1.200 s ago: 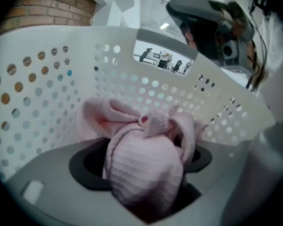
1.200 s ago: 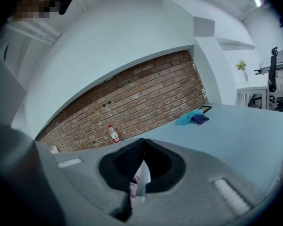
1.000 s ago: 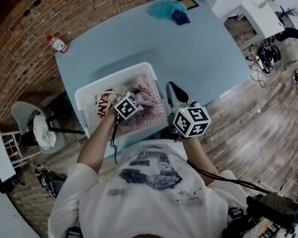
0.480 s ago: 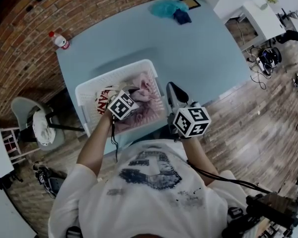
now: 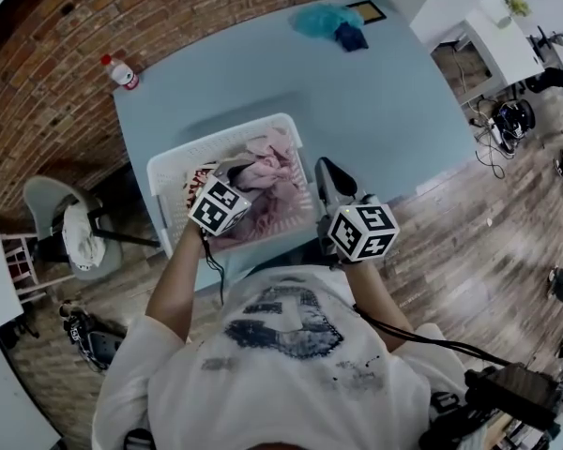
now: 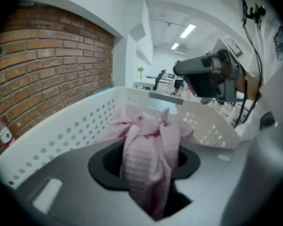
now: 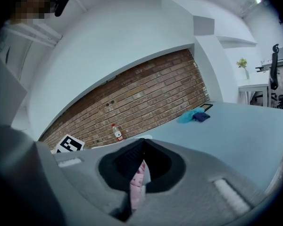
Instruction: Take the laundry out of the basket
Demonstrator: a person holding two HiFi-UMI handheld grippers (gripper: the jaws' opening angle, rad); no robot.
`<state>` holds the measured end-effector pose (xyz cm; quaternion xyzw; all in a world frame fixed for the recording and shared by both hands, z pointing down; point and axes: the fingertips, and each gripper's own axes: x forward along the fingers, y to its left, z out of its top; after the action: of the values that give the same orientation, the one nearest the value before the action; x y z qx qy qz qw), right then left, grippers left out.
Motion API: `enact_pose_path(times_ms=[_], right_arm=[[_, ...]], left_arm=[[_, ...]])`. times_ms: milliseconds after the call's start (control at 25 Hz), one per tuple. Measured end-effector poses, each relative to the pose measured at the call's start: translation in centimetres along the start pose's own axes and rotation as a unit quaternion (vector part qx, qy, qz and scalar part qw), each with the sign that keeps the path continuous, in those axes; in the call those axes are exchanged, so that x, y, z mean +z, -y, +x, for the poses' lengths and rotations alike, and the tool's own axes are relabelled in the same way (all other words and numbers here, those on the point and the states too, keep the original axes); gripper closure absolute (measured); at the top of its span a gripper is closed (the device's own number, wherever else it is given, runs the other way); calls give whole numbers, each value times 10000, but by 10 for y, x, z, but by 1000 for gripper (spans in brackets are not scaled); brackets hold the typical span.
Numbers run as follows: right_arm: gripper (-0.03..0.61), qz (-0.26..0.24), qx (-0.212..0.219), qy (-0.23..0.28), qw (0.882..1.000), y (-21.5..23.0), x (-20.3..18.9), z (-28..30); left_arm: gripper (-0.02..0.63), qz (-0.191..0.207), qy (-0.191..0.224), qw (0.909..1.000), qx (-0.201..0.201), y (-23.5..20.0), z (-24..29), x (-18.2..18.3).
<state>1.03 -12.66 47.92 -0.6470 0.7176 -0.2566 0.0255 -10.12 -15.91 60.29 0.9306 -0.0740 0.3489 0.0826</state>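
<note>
A white perforated laundry basket (image 5: 165, 171) stands at the near edge of the pale blue table (image 5: 385, 101). It holds a pink cloth (image 5: 272, 157) and a white garment with red lettering (image 5: 198, 177). My left gripper (image 5: 238, 170) is over the basket's near left part; its jaws have just been closing. In the left gripper view it (image 6: 151, 175) is shut on a bunched fold of the pink cloth (image 6: 148, 145), lifted above the basket wall (image 6: 61, 135). My right gripper (image 5: 326, 172) hovers beside the basket's right rim, shut (image 7: 140, 166); pink cloth (image 7: 137, 188) shows through the gap below its tips.
A plastic bottle with a red cap (image 5: 120, 71) stands at the table's far left corner by the brick wall. Teal and dark blue cloths (image 5: 333, 22) lie at the far edge beside a small frame (image 5: 366, 9). A grey chair (image 5: 61, 232) sits left of the table.
My left gripper has closed on the pink cloth and pulled back toward me and to the left, rising with the fold. The right gripper has stayed put.
</note>
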Motion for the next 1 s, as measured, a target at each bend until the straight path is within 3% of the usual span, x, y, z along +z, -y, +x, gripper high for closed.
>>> enact_pose_path(times_ms=[440,1000], right_arm=[[580,-146,231,65,9996,-18,8,8],[580,-398,416,385,9976,-39,37,-1]], left_arm=[[423,-463,842,9934,634,-17,-59,29],[430,-595,2262,9651,1178,-22,-157,106]])
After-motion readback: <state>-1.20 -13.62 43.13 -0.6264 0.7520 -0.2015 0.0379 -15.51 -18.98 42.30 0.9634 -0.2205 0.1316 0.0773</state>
